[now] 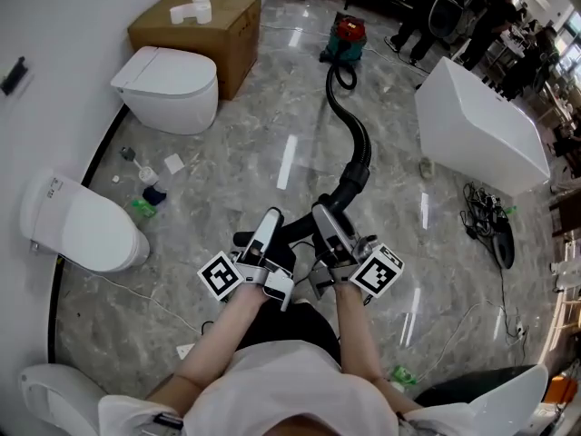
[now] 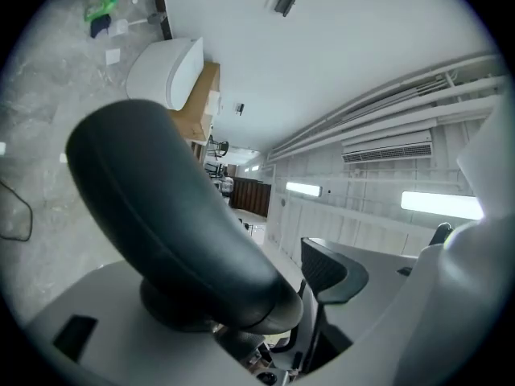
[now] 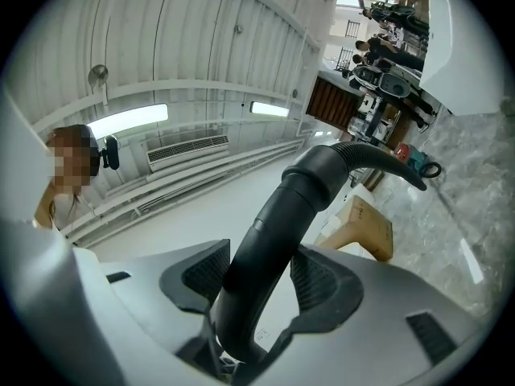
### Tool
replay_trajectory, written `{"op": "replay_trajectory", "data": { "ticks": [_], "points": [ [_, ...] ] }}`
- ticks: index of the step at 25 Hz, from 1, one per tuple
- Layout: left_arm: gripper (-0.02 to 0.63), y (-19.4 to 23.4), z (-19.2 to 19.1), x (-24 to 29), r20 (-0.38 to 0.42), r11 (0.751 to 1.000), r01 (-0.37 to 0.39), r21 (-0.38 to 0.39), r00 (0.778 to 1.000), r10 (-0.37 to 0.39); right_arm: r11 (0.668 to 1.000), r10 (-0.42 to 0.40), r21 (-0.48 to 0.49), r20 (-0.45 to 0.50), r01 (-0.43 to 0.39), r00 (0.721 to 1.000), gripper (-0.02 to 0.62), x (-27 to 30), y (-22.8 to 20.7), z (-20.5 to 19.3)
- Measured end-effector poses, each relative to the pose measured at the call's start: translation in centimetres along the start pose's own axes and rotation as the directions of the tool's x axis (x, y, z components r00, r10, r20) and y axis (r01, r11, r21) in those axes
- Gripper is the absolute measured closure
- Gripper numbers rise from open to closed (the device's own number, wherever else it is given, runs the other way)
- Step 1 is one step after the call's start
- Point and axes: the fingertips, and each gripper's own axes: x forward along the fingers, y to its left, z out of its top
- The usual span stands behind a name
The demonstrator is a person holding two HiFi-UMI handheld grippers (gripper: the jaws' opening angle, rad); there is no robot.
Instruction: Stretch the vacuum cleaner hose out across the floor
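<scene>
The hose (image 1: 352, 134) is black and ribbed, ending in a smooth, rigid bent tube (image 3: 278, 232). It lies along the marble floor (image 1: 272, 166) from the red-topped vacuum cleaner (image 1: 346, 36) far ahead, snaking lengthwise back toward you. Your right tool (image 1: 325, 221) pinches that tube between both pads. Your left tool (image 1: 270, 221) stands spread (the tube's end rests against one jaw, the other pad (image 2: 334, 272) clear of it). Your forearms (image 1: 227, 334) reach forward side by side, tools close together.
</scene>
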Motion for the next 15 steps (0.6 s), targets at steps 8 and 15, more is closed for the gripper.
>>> {"op": "replay_trajectory", "data": {
  "ticks": [8, 15],
  "points": [
    [0.508, -3.3, 3.1, 0.7, 0.014, 0.976, 0.213, 0.034, 0.977, -0.214, 0.998, 0.021, 0.059, 0.059, -0.025, 0.998, 0.359, 0.8, -0.3, -0.8],
    [0.512, -4.8, 2.1, 1.6, -0.082, 0.952, 0.264, 0.152, 0.964, -0.254, 0.991, 0.049, 0.118, 0.061, -0.056, 0.997, 0.354, 0.1, -0.8, -0.4]
  ]
}}
